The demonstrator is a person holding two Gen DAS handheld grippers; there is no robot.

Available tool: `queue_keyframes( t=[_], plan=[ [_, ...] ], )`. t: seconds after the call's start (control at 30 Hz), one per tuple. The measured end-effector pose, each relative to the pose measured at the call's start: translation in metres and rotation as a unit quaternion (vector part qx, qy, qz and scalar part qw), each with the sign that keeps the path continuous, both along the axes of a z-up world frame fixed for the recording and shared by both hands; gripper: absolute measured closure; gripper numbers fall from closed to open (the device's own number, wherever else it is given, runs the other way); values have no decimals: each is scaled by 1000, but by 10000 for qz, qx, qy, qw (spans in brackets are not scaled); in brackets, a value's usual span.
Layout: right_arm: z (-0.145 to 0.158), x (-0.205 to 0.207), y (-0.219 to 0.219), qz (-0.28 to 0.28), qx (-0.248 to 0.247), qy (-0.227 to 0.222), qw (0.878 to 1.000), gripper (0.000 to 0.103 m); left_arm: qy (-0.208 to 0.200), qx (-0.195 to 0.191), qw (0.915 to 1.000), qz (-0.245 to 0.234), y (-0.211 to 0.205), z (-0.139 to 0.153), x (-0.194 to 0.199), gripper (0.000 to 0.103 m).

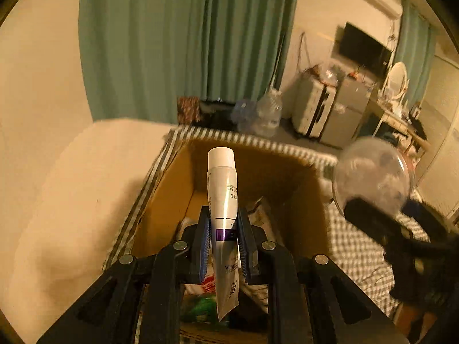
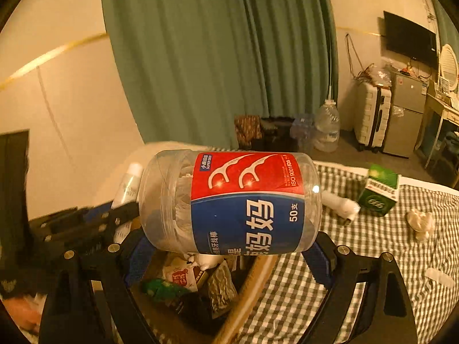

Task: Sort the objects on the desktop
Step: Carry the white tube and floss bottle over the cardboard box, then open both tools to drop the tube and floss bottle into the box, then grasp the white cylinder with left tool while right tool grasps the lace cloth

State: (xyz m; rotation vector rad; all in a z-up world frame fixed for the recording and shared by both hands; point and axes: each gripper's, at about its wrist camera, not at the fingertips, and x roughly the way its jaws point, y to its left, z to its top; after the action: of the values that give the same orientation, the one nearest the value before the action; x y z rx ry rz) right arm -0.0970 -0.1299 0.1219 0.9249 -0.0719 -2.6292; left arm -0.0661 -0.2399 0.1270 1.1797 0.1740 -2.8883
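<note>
My left gripper (image 1: pixel 223 233) is shut on a silver tube (image 1: pixel 223 206) with a white cap, held upright over an open cardboard box (image 1: pixel 160 197). My right gripper (image 2: pixel 229 253) is shut on a clear floss-pick jar (image 2: pixel 229 202) with a red and blue label, held sideways above the box's right edge (image 2: pixel 252 283). The jar and right gripper show blurred in the left wrist view (image 1: pixel 373 177). The left gripper and tube show at the left in the right wrist view (image 2: pixel 126 189).
The box holds packets and a green item (image 2: pixel 163 286). On the checked cloth (image 2: pixel 358 258) lie a green carton (image 2: pixel 380 195), a white tube (image 2: pixel 341 203) and crumpled tissue (image 2: pixel 420 220). Green curtains, water bottles and a suitcase stand behind.
</note>
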Motion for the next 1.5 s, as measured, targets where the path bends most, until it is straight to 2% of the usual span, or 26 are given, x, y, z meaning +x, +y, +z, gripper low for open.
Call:
queue_keyframes(
  t=[0.1, 0.17, 0.2, 0.23, 0.27, 0.3, 0.33, 0.43, 0.63, 0.9, 1.0, 1.2, 1.4, 1.5],
  plan=[
    [-16, -24, -10, -2, -9, -201, 9998, 14, -117, 63, 9999, -89, -8, -19, -3, 86],
    [-24, -35, -16, 27, -43, -243, 9997, 14, -40, -24, 9999, -106, -8, -25, -1, 77],
    [-26, -40, -18, -1, -23, -250, 9997, 14, -2, -128, 9998, -119, -6, -27, 0, 52],
    [-27, -40, -20, -61, 15, -210, 9998, 14, 32, -208, 9997, -98, -6, -28, 2, 18],
    [-27, -40, -21, -128, 98, -135, 9998, 14, 103, -278, 9995, -51, -5, -28, 5, 8],
    [-27, -38, -21, -221, 208, -2, 9995, 13, 254, -301, 9992, -11, -5, -27, 9, 5],
    [-26, -36, -23, -293, 296, 129, 9990, 10, 430, -267, 9987, -55, -4, -24, 15, 4],
    [-22, -29, -16, -530, 524, 480, 9961, 10, 557, -229, 9981, -108, -2, -21, 23, 4],
    [1, -2, 23, -1004, 368, 798, 9911, 10, 449, -191, 9986, -204, 23, -11, 28, 4],
    [45, 41, 83, -1643, 775, 1391, 9735, 9, 577, -50, 9968, -559, 80, 15, 43, 0],
    [54, 53, 109, -1808, 715, 1475, 9698, 7, 703, -4, 9951, -688, 107, 25, 50, 0],
    [61, 71, 170, -2196, 563, 1456, 9630, 7, 765, -153, 9921, -986, 169, 33, 51, 0],
    [47, 79, 225, -2404, 403, 1362, 9602, 6, 1162, -316, 9877, -998, 218, 29, 47, 0],
    [30, 74, 252, -2481, 435, 1302, 9589, 5, 1068, -327, 9890, -969, 236, 18, 33, 0]
  ],
)
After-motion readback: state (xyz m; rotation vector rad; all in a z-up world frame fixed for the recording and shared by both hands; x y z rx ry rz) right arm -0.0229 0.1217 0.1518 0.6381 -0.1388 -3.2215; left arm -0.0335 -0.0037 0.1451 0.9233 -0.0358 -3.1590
